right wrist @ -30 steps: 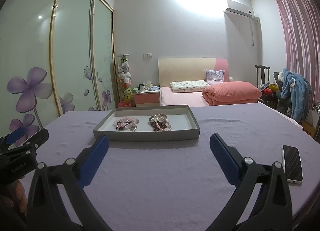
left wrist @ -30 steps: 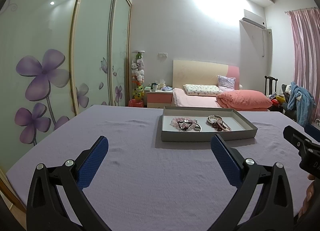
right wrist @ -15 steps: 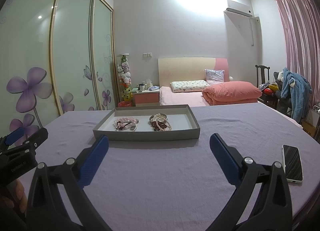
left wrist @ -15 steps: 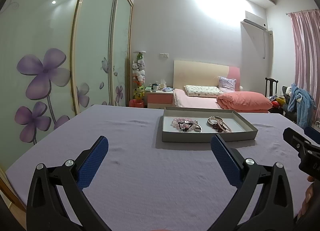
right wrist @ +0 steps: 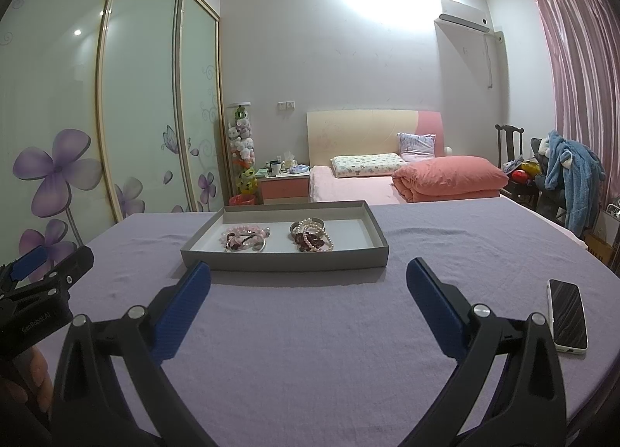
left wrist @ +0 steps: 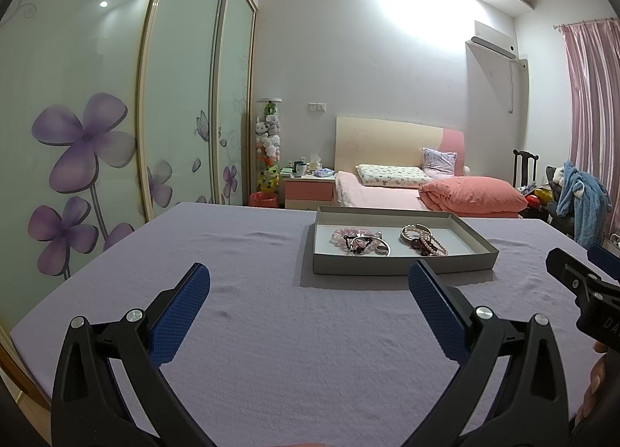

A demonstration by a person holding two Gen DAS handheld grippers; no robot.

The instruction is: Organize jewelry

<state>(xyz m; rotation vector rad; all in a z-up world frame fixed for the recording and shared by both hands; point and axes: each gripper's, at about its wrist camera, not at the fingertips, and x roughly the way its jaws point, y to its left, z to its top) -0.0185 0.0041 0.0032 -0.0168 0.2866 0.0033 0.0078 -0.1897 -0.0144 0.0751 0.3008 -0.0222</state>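
Observation:
A shallow grey tray [left wrist: 403, 265] [right wrist: 286, 261] sits on a table with a lilac cloth. It holds two heaps of jewelry: pink bead bracelets with a silver bangle [left wrist: 358, 241] [right wrist: 245, 238] on its left, and pearl and dark red bracelets with a metal bangle [left wrist: 422, 241] [right wrist: 312, 237] to the right. My left gripper [left wrist: 308, 284] is open and empty, short of the tray's near left. My right gripper [right wrist: 308, 284] is open and empty, before the tray's near wall. Each gripper shows at the edge of the other's view.
A phone [right wrist: 566, 313] lies face up on the cloth near the right edge. The table's left edge [left wrist: 23, 330] runs close to sliding wardrobe doors. A bed with a pink quilt [right wrist: 445, 177] stands beyond the table.
Both views have crept slightly; the tray sits a touch lower in the frames. Both grippers stay open and empty.

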